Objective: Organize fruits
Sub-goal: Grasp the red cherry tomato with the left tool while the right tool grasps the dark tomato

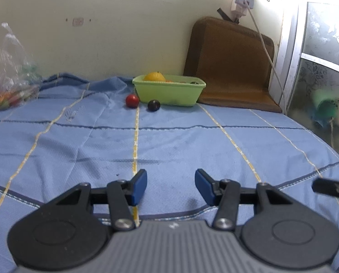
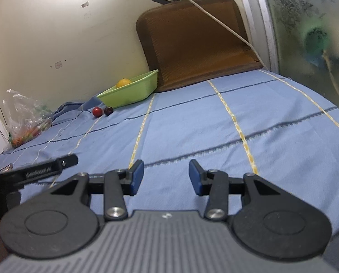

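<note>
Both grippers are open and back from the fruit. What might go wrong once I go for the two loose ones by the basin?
1. The red fruit and dark fruit are round and lie close together on soft blue bedding; nudging one may roll it.
2. They sit close against the green basin, so an open finger could push it.

One green basket (image 1: 169, 92) is seen, with one yellow-orange fruit (image 1: 154, 77) counted clearly inside it; other contents at the rim cannot be told. Two loose fruits are counted on the blue cloth (image 1: 169, 141): one red fruit (image 1: 132, 100) and one dark fruit (image 1: 153, 105). One plastic bag (image 1: 7, 77), one brown cushion (image 1: 231, 63) and two grippers are counted.
</note>
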A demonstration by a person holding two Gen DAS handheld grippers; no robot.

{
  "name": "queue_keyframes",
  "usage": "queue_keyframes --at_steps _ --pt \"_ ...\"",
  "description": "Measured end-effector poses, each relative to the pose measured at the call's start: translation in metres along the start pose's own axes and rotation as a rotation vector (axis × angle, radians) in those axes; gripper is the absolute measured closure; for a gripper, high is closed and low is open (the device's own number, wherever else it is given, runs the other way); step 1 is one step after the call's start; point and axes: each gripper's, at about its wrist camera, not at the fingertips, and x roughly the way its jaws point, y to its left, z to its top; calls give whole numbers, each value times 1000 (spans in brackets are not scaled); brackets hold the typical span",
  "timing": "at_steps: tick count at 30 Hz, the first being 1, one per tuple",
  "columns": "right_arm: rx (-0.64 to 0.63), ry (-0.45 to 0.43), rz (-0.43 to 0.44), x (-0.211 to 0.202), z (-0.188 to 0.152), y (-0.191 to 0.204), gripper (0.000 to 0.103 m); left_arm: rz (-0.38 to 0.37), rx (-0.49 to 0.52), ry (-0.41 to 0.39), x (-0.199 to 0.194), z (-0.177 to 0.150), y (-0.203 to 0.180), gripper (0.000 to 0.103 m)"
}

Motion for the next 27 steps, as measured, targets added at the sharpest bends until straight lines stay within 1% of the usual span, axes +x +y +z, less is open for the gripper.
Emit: queue_keyframes --at_steps 2,5,8,9,12,14,16,18,19,21,24,27 --pt "-16 7 13 9 9 -1 57 -21 -36 23 3 1 6 55" --pt "-30 28 41 25 20 -2 57 -60 -82 27 4 2 15 53" --pt "-42 52 81 44 33 2 57 -131 -137 44 4 5 27 51" --pt "-46 64 101 51 38 4 57 -143 -151 50 6 8 32 51" --pt "-84 94 155 74 53 17 57 -126 -164 50 13 31 51 52" --pt "-123 106 185 90 63 29 57 -115 -173 58 22 55 67 54" --pt "-156 117 216 109 73 42 57 -108 -175 90 39 81 81 55" --pt "-181 130 245 128 82 55 57 -134 -183 122 63 107 94 58" --pt "-194 136 258 138 86 61 57 -134 -188 136 77 118 99 59" --pt "-215 153 281 159 93 73 57 -117 -216 164 105 134 107 59" --pt "-233 183 315 188 100 87 57 -124 -279 212 147 152 120 59" --pt "-270 215 332 216 104 101 57 -120 -266 228 175 164 122 60"
